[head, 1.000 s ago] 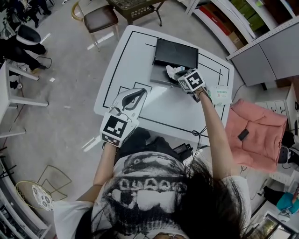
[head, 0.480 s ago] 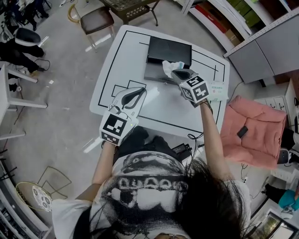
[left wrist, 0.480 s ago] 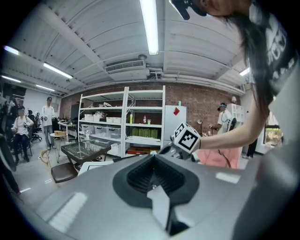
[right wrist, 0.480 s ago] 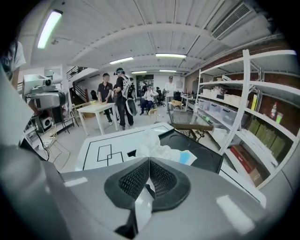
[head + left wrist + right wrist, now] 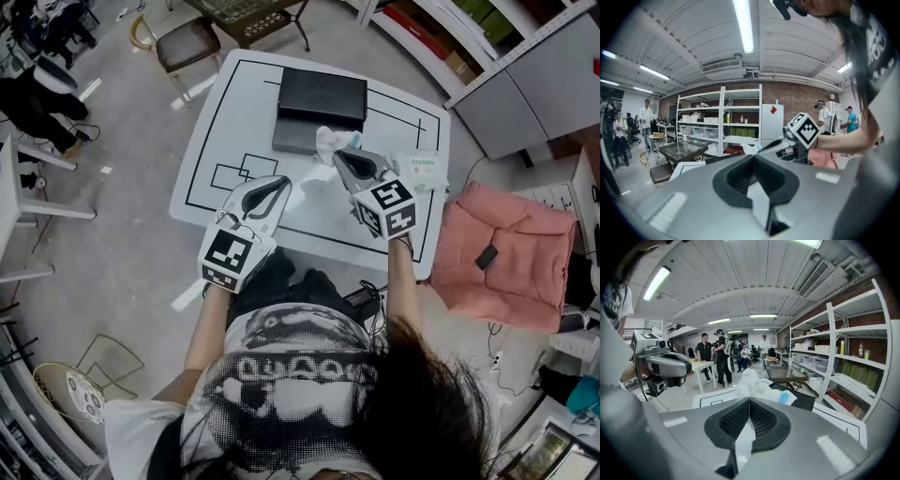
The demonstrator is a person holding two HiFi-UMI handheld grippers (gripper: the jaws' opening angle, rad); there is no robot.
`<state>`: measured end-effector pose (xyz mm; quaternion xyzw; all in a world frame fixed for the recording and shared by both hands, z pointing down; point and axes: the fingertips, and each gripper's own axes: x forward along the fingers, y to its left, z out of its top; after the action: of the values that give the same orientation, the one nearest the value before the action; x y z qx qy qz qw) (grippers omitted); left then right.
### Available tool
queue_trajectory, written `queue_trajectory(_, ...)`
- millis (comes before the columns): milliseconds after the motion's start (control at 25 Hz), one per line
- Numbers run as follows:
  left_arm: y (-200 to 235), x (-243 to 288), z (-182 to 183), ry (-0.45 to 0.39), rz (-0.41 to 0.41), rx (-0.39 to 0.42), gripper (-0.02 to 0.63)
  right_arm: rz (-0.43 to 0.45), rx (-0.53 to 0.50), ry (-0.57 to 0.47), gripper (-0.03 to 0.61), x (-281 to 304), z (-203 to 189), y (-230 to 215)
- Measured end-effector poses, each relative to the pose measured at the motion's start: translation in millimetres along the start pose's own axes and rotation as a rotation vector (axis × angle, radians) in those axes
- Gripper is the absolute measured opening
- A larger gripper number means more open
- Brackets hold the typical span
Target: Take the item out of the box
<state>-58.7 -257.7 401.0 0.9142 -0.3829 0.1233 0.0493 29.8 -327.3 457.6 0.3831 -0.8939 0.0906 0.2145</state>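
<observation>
The right gripper (image 5: 339,156) pinches the white packet (image 5: 325,142) between shut fingers, clear of the black box (image 5: 321,92) at the tabletop's (image 5: 234,122) 12 o'clock. Removal looks done; setting down remains. The left gripper (image 5: 752,157) has closed, empty fingers.

Count at this moment, as I see it.

- Grey hand-held grippers with marker cubes: two, my left hand-held gripper (image 5: 283,182) and my right hand-held gripper (image 5: 339,156).
- White worktop with black outline markings (image 5: 217,133): one.
- Flat black-and-grey box (image 5: 322,94): one.
- Crumpled white soft packet (image 5: 325,141): one.
- Green-and-white flat pack (image 5: 419,169): one.
- Pink padded cushion (image 5: 502,253): one.
- Brown-seated chair (image 5: 192,39): one.
</observation>
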Motion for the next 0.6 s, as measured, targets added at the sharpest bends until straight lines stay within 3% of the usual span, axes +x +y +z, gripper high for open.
queue_trajectory(600,-101.4,10.1,3.9,0.014,0.028,0.014,0.0,0.025,0.072,-0.065,0.009,-111.1,-47.9,19.2)
